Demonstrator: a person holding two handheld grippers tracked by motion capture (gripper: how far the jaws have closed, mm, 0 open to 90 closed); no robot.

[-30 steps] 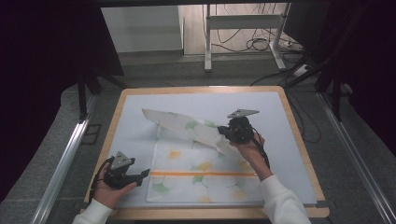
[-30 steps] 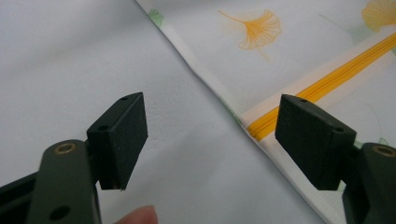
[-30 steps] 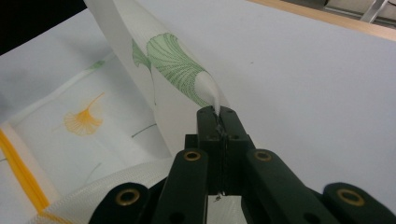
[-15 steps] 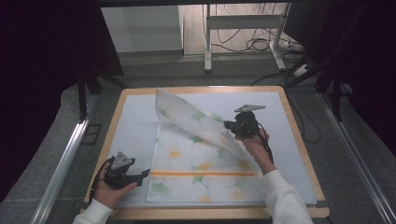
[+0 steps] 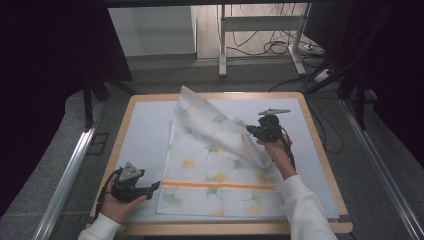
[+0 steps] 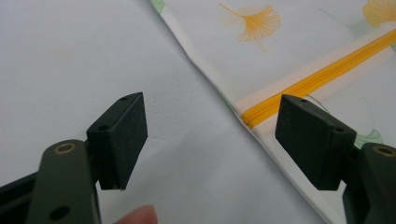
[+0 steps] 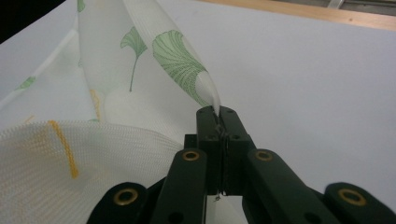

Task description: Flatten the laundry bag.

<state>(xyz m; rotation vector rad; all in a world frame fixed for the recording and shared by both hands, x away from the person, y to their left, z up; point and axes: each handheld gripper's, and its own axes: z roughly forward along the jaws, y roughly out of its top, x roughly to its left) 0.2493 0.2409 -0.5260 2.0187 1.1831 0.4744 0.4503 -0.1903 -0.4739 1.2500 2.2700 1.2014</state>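
That thin cloth [image 5: 215, 165] looks light and floppy, so grab corners: right gripper [image 7: 217, 113] pinches one shut, left gripper [image 6: 210, 140] gapes empty beside its edge.

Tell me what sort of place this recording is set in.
Probably a lab or studio set up for recording, not a home. A wood-edged table with a white mat stands between dark curtains, loose cables lie on the floor behind, and a leaf-print cloth is worked with hand-held grippers.
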